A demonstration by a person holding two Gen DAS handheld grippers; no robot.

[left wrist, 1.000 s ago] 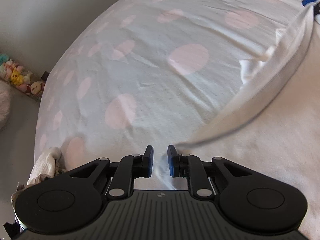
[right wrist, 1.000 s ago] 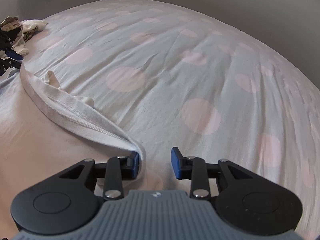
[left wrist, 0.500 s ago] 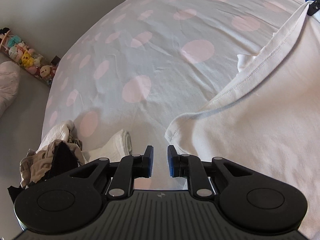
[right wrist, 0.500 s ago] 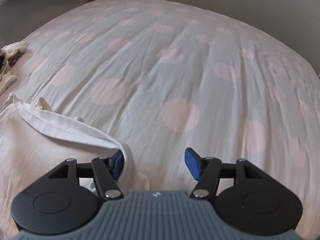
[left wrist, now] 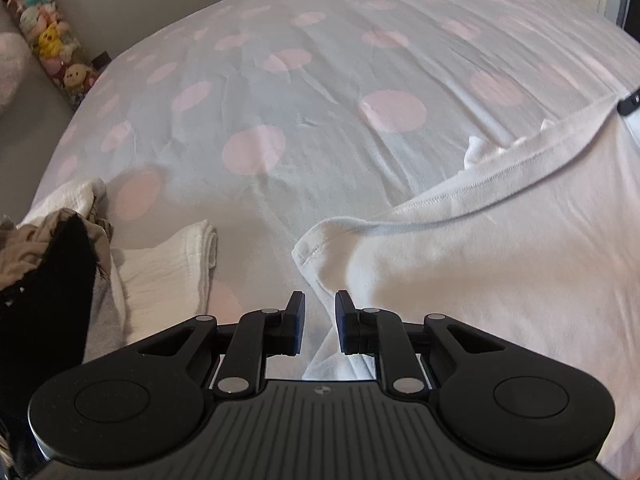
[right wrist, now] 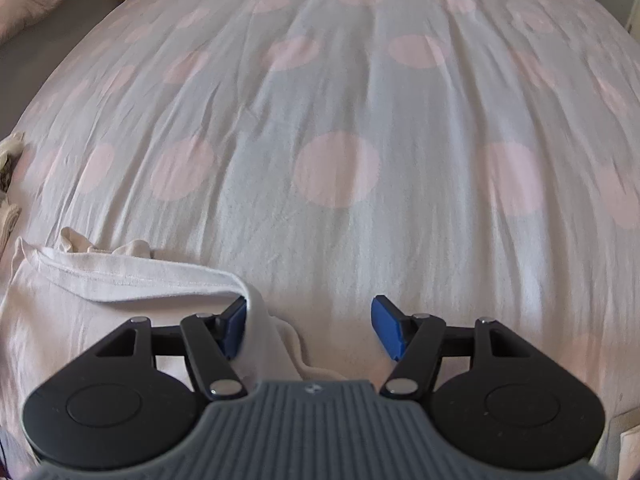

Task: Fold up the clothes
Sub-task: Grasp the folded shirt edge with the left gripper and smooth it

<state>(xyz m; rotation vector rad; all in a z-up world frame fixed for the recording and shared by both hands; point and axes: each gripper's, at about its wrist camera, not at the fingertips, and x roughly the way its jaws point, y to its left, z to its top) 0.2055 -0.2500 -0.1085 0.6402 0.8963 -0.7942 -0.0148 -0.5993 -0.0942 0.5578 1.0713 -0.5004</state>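
While the right gripper (right wrist: 308, 326) has its jaws opening and standing wide apart, the white shirt (right wrist: 100, 312) drapes only against its left blue pad, unpinched. That shirt lies spread on the polka-dot bed sheet (right wrist: 340, 120), hem toward the bed's middle. Jaws of the left gripper (left wrist: 319, 322) are nearly together with a narrow gap; a shirt (left wrist: 480, 280) corner lies below them, unclamped as far as shows. Near the bed's left edge sits a pile of clothes (left wrist: 100, 260).
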